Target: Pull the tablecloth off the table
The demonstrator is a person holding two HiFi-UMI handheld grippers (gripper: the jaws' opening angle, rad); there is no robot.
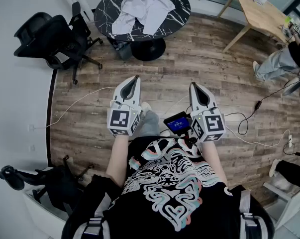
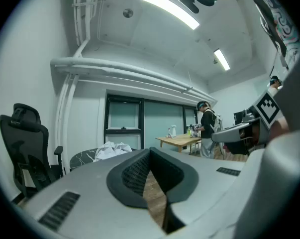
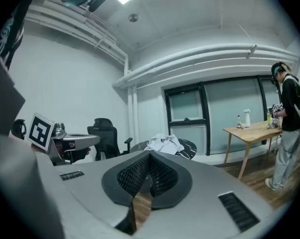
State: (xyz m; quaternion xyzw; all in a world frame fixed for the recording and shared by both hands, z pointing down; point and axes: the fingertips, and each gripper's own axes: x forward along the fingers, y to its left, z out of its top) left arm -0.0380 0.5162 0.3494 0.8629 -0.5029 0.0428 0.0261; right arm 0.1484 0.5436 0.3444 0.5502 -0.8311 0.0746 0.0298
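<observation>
Tablecloth (image 1: 142, 6): crumpled on round worktop (image 1: 178, 6), well apart from both grippers. Left gripper (image 1: 135, 78), right gripper (image 1: 193, 85): jaws closed, empty, carried level, likely ready for the approach.

The head view looks steeply down from above the person onto the floor (image 1: 189, 68). The left tongs (image 1: 135, 78) and the right tongs (image 1: 194, 85) are near, and the round desk (image 1: 175, 10) is far at the top. Each gripper view looks almost level along its own tongs, very close to them. All three views share the round desk and the wooden desk (image 1: 259, 15).
</observation>
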